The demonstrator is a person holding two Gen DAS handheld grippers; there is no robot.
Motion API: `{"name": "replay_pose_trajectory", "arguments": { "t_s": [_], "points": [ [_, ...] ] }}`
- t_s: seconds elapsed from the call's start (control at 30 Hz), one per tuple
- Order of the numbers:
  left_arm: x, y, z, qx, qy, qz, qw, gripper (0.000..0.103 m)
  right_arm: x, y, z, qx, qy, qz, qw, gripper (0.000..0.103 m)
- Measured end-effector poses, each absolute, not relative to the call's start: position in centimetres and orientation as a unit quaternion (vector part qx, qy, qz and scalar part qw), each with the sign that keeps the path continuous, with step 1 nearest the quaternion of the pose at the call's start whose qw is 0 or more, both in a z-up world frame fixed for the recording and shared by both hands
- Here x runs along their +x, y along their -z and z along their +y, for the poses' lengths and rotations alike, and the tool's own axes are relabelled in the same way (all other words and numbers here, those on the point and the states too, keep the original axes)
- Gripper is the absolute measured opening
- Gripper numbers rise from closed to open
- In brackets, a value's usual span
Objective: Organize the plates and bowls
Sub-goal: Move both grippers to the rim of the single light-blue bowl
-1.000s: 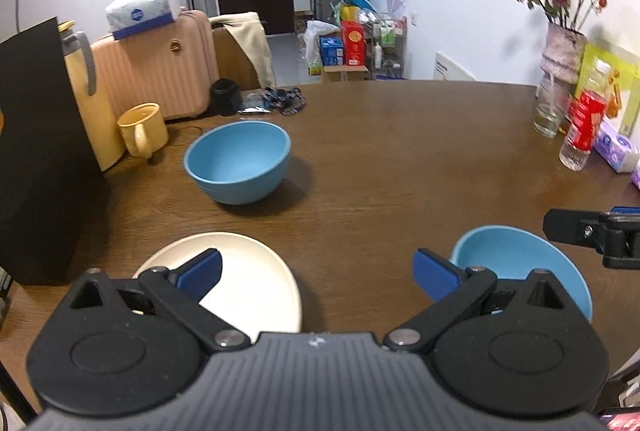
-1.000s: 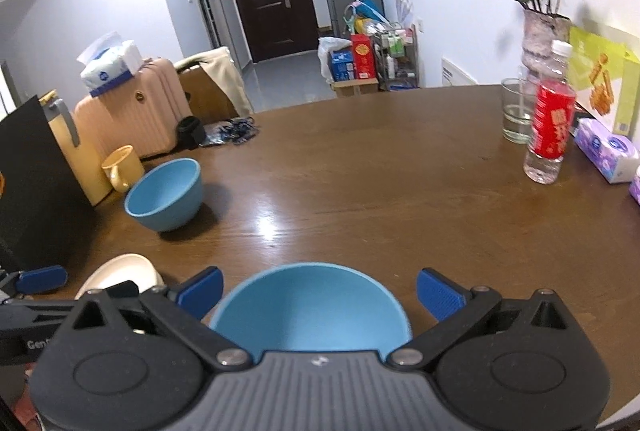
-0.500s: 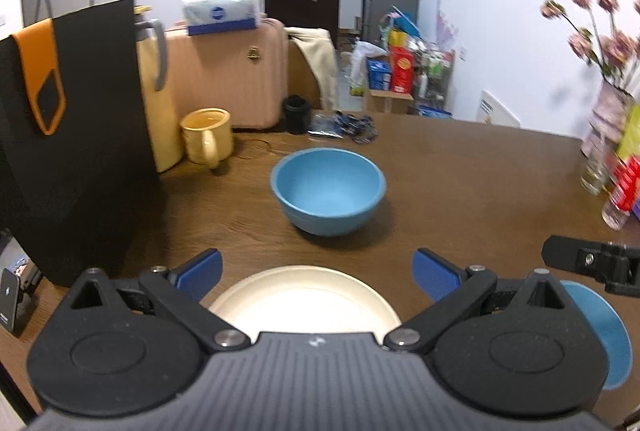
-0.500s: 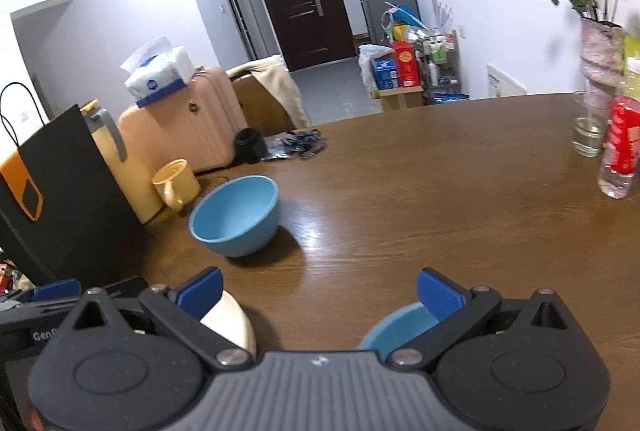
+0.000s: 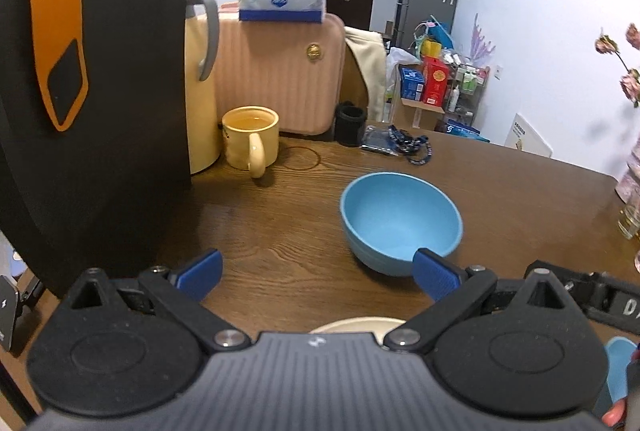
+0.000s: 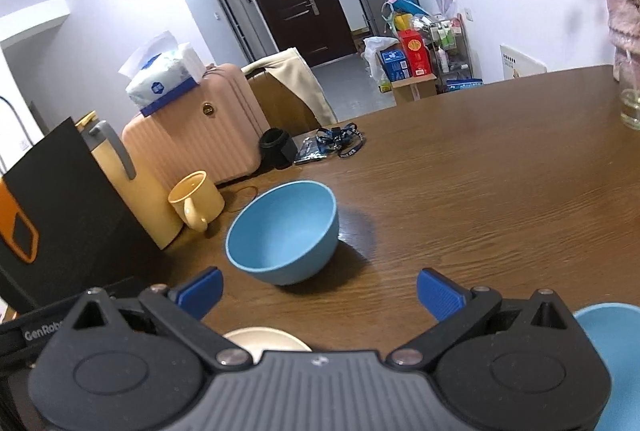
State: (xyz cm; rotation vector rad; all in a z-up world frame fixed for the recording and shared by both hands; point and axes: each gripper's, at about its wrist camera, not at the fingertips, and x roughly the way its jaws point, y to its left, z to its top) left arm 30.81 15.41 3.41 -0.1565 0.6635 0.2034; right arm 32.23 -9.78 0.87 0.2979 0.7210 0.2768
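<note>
A blue bowl stands upright on the brown table, ahead of both grippers. My left gripper is open, the bowl just past its right finger. My right gripper is open too, with the bowl ahead between its fingers and apart from them. A cream plate shows only as a sliver under each gripper body. A blue plate lies at the near right, mostly cut off.
A black paper bag, a cream thermos jug and a yellow mug stand at the left. A pink suitcase with a tissue pack is behind the table. A lanyard lies beyond the bowl. A vase and glass stand far right.
Both grippers have swung left and pulled back: the cream plate and blue plate slid down under the gripper bodies, and the blue bowl now sits centred ahead. Both stayed open.
</note>
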Motion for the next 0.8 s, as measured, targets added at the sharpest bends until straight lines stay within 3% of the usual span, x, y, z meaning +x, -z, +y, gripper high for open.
{"name": "replay_pose_trajectory", "arguments": {
  "t_s": [0.8],
  "points": [
    [44.6, 2.2, 18.4, -0.094, -0.069, 0.366, 0.923, 0.103, 44.3, 5.2, -6.5, 0.183, -0.106, 0.374, 0.903, 0.103]
  ]
}}
